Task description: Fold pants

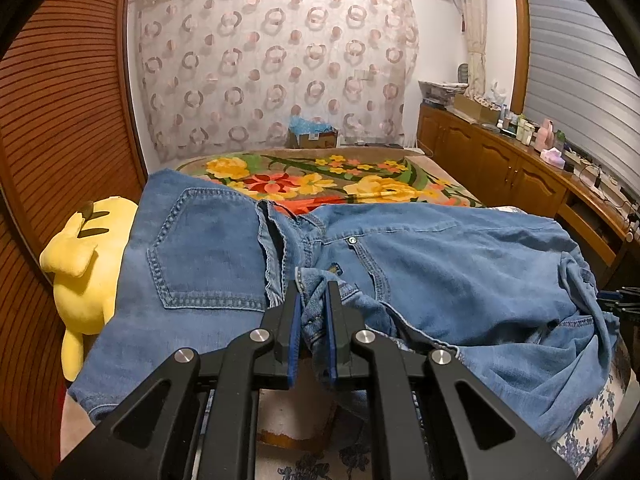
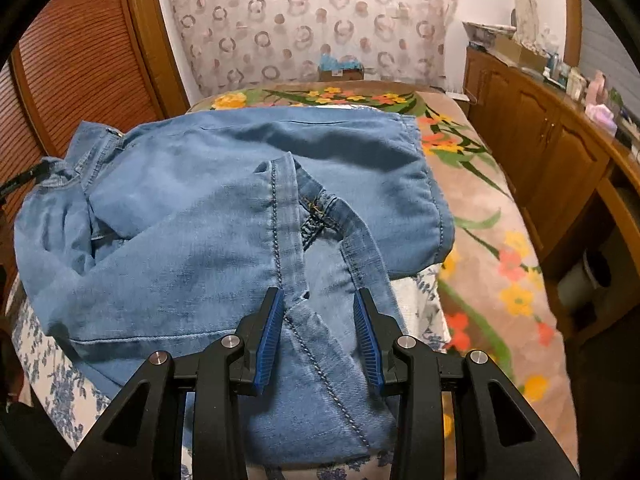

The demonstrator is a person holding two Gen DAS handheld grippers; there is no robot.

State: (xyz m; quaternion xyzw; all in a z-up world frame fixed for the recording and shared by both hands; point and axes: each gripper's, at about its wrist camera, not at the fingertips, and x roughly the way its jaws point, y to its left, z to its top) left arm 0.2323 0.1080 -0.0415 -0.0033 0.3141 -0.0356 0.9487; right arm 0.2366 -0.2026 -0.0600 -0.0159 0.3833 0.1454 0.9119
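Observation:
Light blue denim pants lie crumpled on the bed, one back pocket facing up at the left. My left gripper is shut on a bunched fold of the waist area, the denim squeezed between its blue pads. In the right wrist view the pants lie partly folded, a seam and a belt loop running toward me. My right gripper stands open just over that fabric. Its blue pads are well apart, with denim lying between them and nothing pressed.
A yellow plush toy lies left of the pants against a louvred wooden door. A flowered blanket covers the bed beyond and to the right. A wooden cabinet with bottles runs along the right wall. A blue-patterned white sheet lies under the pants.

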